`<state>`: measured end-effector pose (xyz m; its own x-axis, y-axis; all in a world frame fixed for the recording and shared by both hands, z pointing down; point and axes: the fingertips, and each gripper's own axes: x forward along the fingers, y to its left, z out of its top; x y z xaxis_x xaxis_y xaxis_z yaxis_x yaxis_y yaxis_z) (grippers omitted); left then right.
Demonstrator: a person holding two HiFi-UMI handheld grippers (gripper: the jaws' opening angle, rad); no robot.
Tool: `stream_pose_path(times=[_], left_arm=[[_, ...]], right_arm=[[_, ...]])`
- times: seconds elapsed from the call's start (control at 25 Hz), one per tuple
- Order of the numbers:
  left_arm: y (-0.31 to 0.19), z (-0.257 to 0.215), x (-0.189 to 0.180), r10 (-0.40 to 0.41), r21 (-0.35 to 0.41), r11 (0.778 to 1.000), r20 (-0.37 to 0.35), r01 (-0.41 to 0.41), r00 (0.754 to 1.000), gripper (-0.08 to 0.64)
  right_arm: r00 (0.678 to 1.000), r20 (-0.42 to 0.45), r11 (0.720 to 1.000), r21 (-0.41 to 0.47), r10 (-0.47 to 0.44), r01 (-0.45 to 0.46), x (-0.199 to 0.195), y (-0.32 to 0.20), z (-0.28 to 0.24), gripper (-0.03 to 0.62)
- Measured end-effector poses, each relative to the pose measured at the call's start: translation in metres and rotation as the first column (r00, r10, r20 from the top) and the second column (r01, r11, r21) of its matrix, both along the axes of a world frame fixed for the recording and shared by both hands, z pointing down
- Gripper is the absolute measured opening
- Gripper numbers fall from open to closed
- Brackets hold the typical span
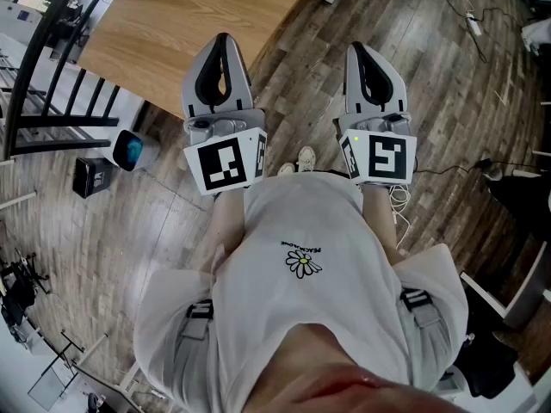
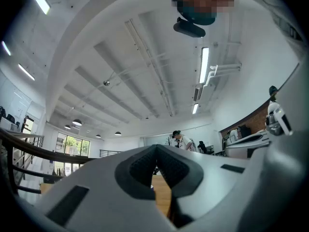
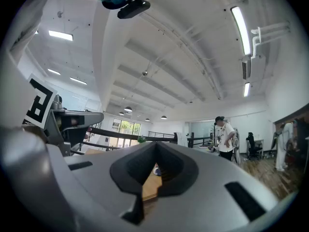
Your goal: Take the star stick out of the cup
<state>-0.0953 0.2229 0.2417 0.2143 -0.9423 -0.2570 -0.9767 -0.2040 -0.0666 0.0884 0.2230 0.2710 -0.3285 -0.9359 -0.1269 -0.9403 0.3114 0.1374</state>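
Star stick: we find it in none of the three views, so its place cannot be given; it lies outside what these cameras show.
Cup: likewise unseen. Past the right jaws, a small blue and white object (image 3: 156,170) sits on the wooden top, too small for us to name.
Expected handling: we judge a star stick to be light, thin and stiff, with a flat head that could catch on a rim. A thin shaft may slip or swivel between flat pads.
Where to take hold: we would grip the shaft just above the cup's rim, below the star, and draw it straight up along its own line. A light cup may lift or tip with it, so the other gripper may have to steady the wall.
Left gripper (image 1: 222,43): jaws together at the tips, nothing between them; it is held close to the chest and points far, toward the table.
Right gripper (image 1: 362,50): jaws fully together and empty, level with the left one and well apart from it.
Table (image 1: 172,24): a pale wooden top, far and left of both grippers; the part in the head view is bare.
Floor (image 1: 448,101): dark wood planks, with cables at the far right.
Shirt (image 1: 301,256): white, with a small daisy print, filling the near centre.
Stage: we judge the task not yet begun, since neither gripper is near any cup.
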Motion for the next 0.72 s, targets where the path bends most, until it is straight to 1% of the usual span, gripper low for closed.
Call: stream_pose_path(times=[0.44,0.64,0.72], left_arm=[[-0.005,-0.001,0.005,0.005,0.009,1.0,0.001,-0.005,1.0,0.015],[-0.011,0.002,0.008,0.005,0.002,1.0,0.0,-0.005,1.0,0.015],[-0.013,0.001,0.011,0.003,0.002,1.0,0.002,-0.003,1.0,0.015]], right_arm=[[1.0,0.005,1.0,-0.008,-0.019,0.019,0.005,-0.004,0.004,0.005],[0.996,0.078,0.999,-0.01,-0.052,0.053,0.008,-0.009,0.004,0.006],[0.995,0.082,0.998,-0.013,-0.053,0.054,0.011,-0.012,0.005,0.006]])
